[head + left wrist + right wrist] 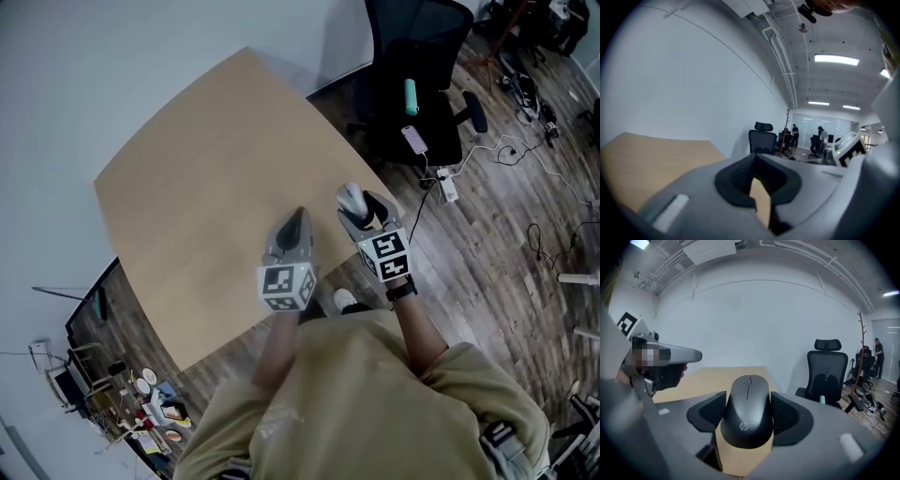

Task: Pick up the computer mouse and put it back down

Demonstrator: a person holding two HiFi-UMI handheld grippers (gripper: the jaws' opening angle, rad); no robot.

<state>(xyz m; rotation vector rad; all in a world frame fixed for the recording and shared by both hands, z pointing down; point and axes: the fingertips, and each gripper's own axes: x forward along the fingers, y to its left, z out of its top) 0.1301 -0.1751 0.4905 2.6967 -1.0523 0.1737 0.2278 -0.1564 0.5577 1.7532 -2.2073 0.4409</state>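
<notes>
The computer mouse [747, 411] sits between the jaws of the right gripper [748, 397]. Its long axis runs along the line the gripper points. The wheel and buttons face away from the camera toward the far wall [764, 324], and the logo end is nearest the lens. In the head view the mouse [352, 199] is over the table [206, 159] near its right corner; I cannot tell whether it touches the top.

The table is bare pale wood and stands on a dark plank floor [506, 225]. A black office chair [417, 56] stands beyond the corner, with a teal object [411, 97] and a phone [413, 139] on its seat. The wall is plain white, and a coat stand [860, 348] stands farther off in the room.

The right gripper [361, 208] has its jaws wide apart, with the ribbed pads [785, 413] clamped on the mouse's two sides. The left gripper [754, 157] has its jaws drawn together, the tips meeting with nothing between them. In the head view the left gripper [298, 220] is just beside the right one, over the table's near edge.
</notes>
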